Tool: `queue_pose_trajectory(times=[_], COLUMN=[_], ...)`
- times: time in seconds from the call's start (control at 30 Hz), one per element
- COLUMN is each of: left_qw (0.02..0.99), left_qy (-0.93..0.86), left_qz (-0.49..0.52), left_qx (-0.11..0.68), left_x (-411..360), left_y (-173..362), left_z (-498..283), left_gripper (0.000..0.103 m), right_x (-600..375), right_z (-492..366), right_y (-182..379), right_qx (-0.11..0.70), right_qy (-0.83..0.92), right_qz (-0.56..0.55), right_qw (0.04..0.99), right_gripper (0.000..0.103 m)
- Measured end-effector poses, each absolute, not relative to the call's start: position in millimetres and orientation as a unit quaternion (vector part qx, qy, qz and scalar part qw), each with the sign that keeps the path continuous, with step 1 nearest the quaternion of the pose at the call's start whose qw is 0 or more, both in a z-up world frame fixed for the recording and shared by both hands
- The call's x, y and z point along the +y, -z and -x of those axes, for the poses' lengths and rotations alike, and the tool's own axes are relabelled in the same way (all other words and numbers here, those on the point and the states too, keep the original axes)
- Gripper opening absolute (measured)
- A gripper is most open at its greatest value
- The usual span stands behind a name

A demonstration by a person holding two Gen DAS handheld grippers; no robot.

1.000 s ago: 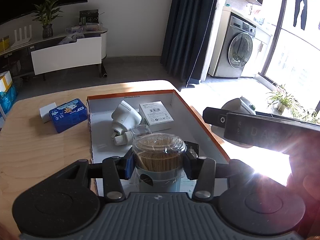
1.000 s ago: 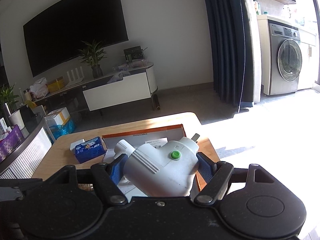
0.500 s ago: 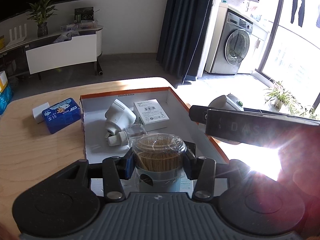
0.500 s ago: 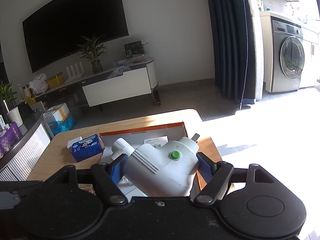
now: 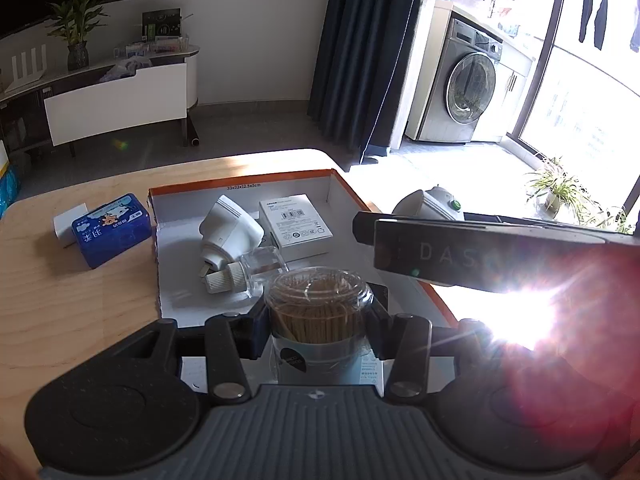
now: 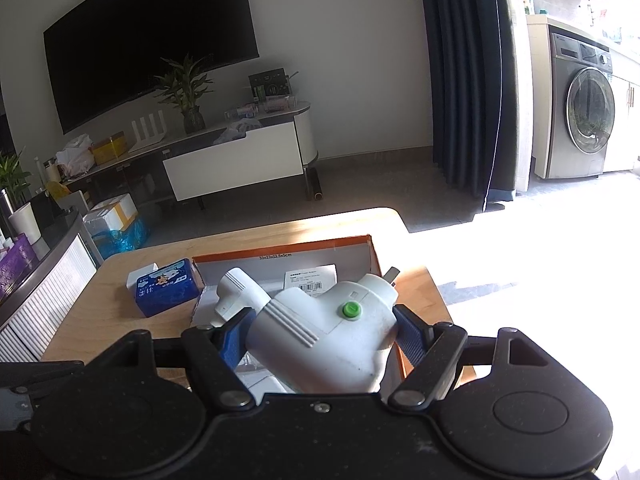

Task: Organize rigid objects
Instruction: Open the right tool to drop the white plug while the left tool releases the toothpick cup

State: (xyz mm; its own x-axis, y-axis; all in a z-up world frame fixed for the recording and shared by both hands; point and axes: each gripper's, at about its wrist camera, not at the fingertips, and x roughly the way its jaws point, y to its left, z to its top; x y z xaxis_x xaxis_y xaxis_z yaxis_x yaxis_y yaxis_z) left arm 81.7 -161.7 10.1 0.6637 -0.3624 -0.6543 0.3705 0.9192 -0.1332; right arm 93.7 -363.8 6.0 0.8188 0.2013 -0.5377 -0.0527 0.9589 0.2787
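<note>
Here, by the worktop, both hands are full.
Left gripper [image 5: 319, 326]: its fingers [image 5: 256, 326] are clamped on a toothpick jar [image 5: 319, 312], one on each side, held upright above the near end of the box.
Right gripper [image 6: 322, 334]: blue-padded fingers [image 6: 232, 338] stand wide and press on a white adapter [image 6: 320, 344] with a green button, tilted, its metal prong pointing up and away.
Right gripper from the left view: it comes in from the right as a dark bar [image 5: 460, 254], the adapter [image 5: 428, 206] at its far side, over the box's right wall.
Box [image 5: 240, 188]: shallow, white inside with an orange rim, lying on the worktop [image 5: 80, 292].
In the box: a second white plug [image 5: 230, 226] on its side, a small clear bottle [image 5: 256, 266] with a ribbed white cap touching it, and a flat white carton [image 5: 294, 226] towards the far right corner.
Outside the box: a blue tin [image 5: 112, 230] just left of it, and a small white block [image 5: 68, 224] touching the tin's left side.
Light: strong sun glare washes out the lower right of the left view.
Room: a dark screen, a low cabinet, a curtain and a washing machine stand beyond the worktop.
</note>
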Motion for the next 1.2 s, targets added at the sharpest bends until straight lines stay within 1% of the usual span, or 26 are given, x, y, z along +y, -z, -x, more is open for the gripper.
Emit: queue_pose_trajectory(times=[0.37, 0.47, 0.53, 0.8, 0.83, 0.87, 0.93, 1.03, 1.2], left_qw=[0.909, 0.907, 0.907, 0.894, 0.892, 0.892, 0.894, 0.9, 0.912], left_qy=[0.206, 0.21, 0.214, 0.256, 0.264, 0.269, 0.272, 0.259, 0.222], left_qz=[-0.001, 0.004, 0.002, 0.015, 0.017, 0.017, 0.015, 0.016, 0.023], left_qx=[0.363, 0.364, 0.363, 0.367, 0.367, 0.364, 0.355, 0.35, 0.343], left_x=[-164.1, -165.2, -167.1, -180.5, -182.1, -183.1, -183.4, -179.0, -157.3], left_y=[-6.5, -6.5, -6.9, -6.1, -6.1, -6.5, -8.7, -13.5, -22.4], left_z=[-91.2, -93.0, -93.6, -98.2, -97.9, -96.8, -93.2, -92.3, -93.4], left_gripper=[0.048, 0.048, 0.048, 0.048, 0.049, 0.054, 0.059, 0.059, 0.062], right_x=[-363.6, -364.6, -367.2, -385.0, -386.2, -386.8, -387.5, -385.2, -378.3], right_z=[-118.2, -123.6, -121.9, -111.5, -110.1, -109.3, -107.4, -105.7, -106.8], right_y=[1.8, 0.0, -3.6, -14.4, -15.2, -15.8, -16.8, -19.7, -25.0], right_qx=[0.303, 0.288, 0.271, 0.239, 0.237, 0.236, 0.236, 0.233, 0.23], right_qy=[-0.069, -0.077, -0.072, -0.048, -0.047, -0.047, -0.049, -0.052, -0.06], right_qz=[-0.123, -0.13, -0.133, -0.15, -0.151, -0.151, -0.15, -0.147, -0.146], right_qw=[0.942, 0.946, 0.951, 0.958, 0.959, 0.959, 0.959, 0.96, 0.96], right_gripper=[0.089, 0.087, 0.09, 0.09, 0.09, 0.09, 0.09, 0.09, 0.09])
